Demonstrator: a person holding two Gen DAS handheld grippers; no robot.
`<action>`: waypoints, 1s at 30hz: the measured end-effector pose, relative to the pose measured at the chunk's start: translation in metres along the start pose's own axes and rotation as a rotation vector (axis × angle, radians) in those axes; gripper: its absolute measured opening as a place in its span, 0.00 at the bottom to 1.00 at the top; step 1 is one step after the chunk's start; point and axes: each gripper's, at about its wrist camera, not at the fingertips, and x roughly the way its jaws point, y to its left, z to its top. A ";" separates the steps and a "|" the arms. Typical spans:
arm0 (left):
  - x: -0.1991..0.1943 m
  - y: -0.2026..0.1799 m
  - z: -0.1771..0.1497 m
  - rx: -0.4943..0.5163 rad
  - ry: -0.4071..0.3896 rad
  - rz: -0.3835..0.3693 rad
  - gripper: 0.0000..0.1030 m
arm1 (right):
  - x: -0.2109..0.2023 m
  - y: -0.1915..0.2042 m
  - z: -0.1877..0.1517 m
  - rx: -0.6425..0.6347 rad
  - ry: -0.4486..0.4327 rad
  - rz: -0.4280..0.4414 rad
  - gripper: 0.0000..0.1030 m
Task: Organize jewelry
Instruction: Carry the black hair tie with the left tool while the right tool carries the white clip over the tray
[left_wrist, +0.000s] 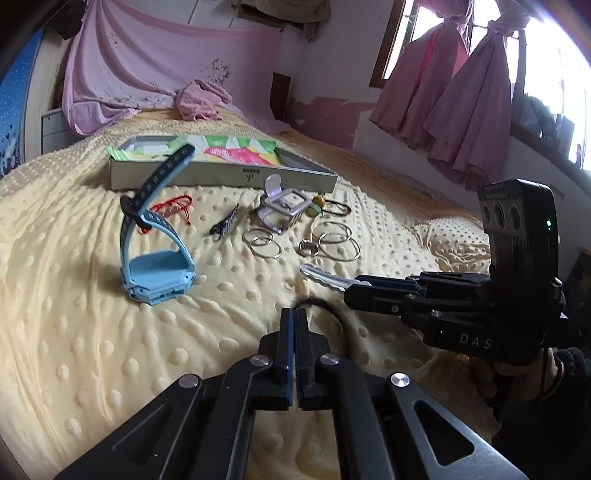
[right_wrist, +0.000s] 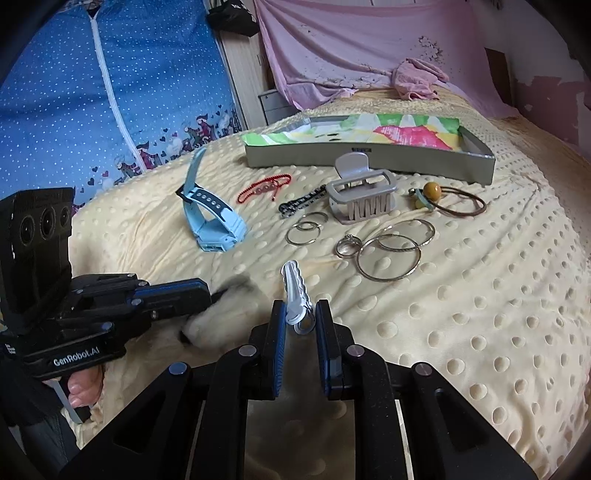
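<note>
My right gripper (right_wrist: 301, 308) is shut on the back end of a white wavy hair clip (right_wrist: 293, 284), which sticks out forward over the yellow dotted blanket (right_wrist: 480, 295). In the left wrist view this gripper (left_wrist: 360, 286) comes in from the right with the clip (left_wrist: 321, 276). My left gripper (left_wrist: 294, 314) is shut, and a thin black hair tie (left_wrist: 332, 314) is pinched at its tips and loops off to the right. It (right_wrist: 212, 295) appears at the left of the right wrist view, where the tie is blurred. Further back stands an open flat box (right_wrist: 369, 160) lined with bright paper.
On the blanket before the box (left_wrist: 221, 177) lie a light blue watch (right_wrist: 214, 221), a red bead bracelet (right_wrist: 264, 188), a dark chain (right_wrist: 299, 203), a grey claw clip (right_wrist: 362, 195), small hoops (right_wrist: 295, 236), a ring (right_wrist: 347, 247) and a hair tie with a yellow bead (right_wrist: 431, 190).
</note>
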 end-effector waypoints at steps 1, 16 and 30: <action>-0.001 -0.001 0.000 0.004 0.000 0.001 0.01 | -0.001 0.002 0.000 -0.005 -0.008 0.000 0.14; 0.010 0.005 -0.008 -0.066 0.084 -0.022 0.46 | -0.003 -0.008 -0.001 0.052 -0.018 -0.004 0.14; 0.026 0.008 -0.008 -0.092 0.141 -0.071 0.06 | -0.001 -0.012 -0.002 0.074 -0.018 -0.007 0.14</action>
